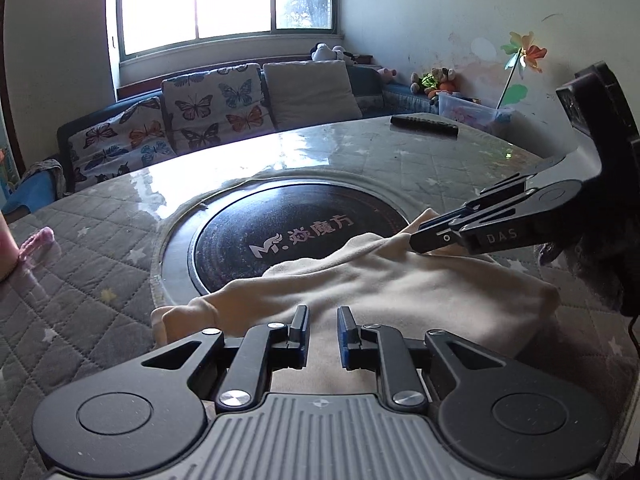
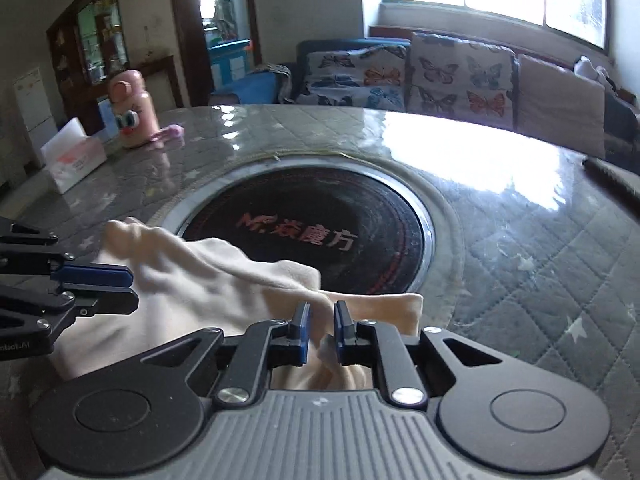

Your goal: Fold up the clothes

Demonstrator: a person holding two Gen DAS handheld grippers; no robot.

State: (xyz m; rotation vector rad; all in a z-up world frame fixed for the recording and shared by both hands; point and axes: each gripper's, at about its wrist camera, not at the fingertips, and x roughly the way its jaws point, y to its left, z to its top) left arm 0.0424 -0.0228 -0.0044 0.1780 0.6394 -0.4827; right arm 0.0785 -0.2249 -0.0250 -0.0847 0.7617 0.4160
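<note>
My table (image 1: 120,288) fills the lower half of both views, round, under a grey quilted cover with pale stars and a glossy clear sheet. At its centre sits a black round cooktop (image 1: 304,220) with white lettering, ringed in metal. Behind, across the upper part of the left wrist view, a sofa (image 1: 224,100) with butterfly-print cushions stands under a bright window (image 1: 224,0).

The cream garment (image 1: 400,292) lies at the near edge of the table, low and centre in both views, bunched, its far edge lapping over the rim of the cooktop.

My left gripper (image 1: 323,320) sits at bottom centre of its own view, jaws nearly together with a narrow gap; cloth runs under and between the fingers, but I cannot tell whether the pads actually pinch it. My right gripper (image 2: 322,316) at bottom centre of its view is closed down on a raised fold of the garment, the cloth squeezed between the blue pads.

Smaller things: a white tissue box (image 2: 72,156) and a pink cartoon bottle (image 2: 134,110) at the left of the right wrist view, and a dark remote (image 1: 424,125) near the far table edge, upper right of the left wrist view.
</note>
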